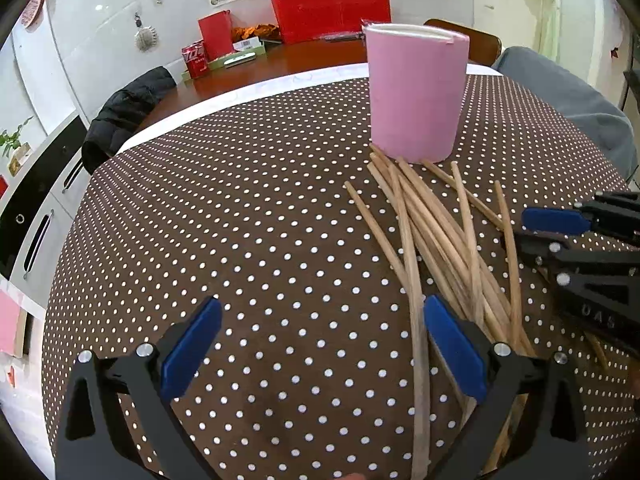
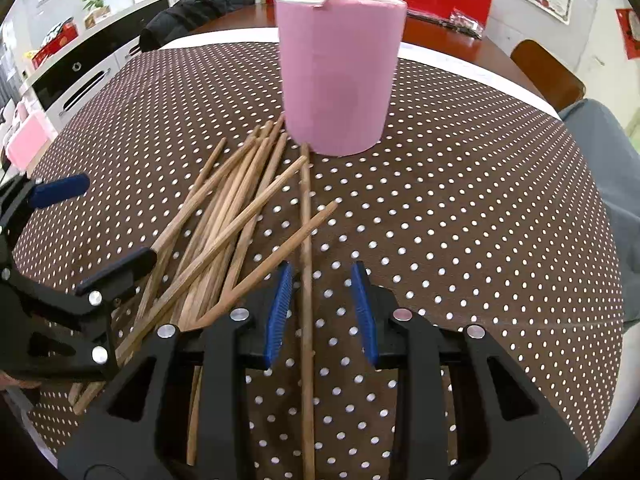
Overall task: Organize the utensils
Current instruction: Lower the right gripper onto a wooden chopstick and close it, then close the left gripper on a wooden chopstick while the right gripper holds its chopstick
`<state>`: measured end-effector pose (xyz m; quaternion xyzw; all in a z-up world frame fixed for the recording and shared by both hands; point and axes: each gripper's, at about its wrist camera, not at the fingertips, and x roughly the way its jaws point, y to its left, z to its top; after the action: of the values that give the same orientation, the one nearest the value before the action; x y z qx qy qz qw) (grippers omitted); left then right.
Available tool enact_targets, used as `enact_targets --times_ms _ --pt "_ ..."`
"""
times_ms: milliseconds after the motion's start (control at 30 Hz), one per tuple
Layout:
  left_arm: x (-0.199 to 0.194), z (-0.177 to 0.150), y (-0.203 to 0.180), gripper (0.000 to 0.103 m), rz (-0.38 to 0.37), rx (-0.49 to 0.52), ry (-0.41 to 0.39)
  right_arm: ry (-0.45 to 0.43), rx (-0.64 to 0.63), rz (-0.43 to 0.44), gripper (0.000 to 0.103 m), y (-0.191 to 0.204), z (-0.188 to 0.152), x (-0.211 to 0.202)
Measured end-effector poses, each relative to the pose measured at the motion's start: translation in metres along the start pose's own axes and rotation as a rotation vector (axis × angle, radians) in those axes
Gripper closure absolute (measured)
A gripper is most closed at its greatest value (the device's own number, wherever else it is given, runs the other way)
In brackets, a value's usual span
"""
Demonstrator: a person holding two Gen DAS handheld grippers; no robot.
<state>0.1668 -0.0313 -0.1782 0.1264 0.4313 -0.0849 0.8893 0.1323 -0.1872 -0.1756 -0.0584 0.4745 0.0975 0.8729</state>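
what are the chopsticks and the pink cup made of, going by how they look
Chopsticks: likely wood or bamboo, with a tan, matte surface and faint lengthwise grain, seemingly unlacquered.
Pink cup: unclear. The matte pink outside looks like a paper or film wrap, since a seam and a small tear show near the white rim. What lies beneath, ceramic or plastic, cannot be told.

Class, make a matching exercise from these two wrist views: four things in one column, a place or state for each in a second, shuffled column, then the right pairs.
Column 1
1. pink cup
2. chopsticks
3. right gripper
4. left gripper

Column 2
A. jaws open on either side of a single stick
B. stands upright on the dotted tablecloth
C. lie scattered in a loose pile
D. jaws open wide, mostly over bare cloth

Pairs: 1-B, 2-C, 3-A, 4-D
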Motion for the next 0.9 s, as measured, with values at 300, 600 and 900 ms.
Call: enact_targets --times_ms 300,600,900 --pt "0.015 0.007 0.008 0.039 -0.078 -0.030 0.025 0.015 -0.028 0.003 0.093 -0.004 0.014 0.009" --pt "0.021 0.008 0.021 0.039 -0.037 -0.046 0.027 0.017 -0.001 0.001 0.093 -0.017 0.004 0.001" --pt "0.020 0.005 0.029 0.086 -0.127 -0.090 0.017 -0.006 0.026 0.035 0.097 -0.016 0.007 0.004"
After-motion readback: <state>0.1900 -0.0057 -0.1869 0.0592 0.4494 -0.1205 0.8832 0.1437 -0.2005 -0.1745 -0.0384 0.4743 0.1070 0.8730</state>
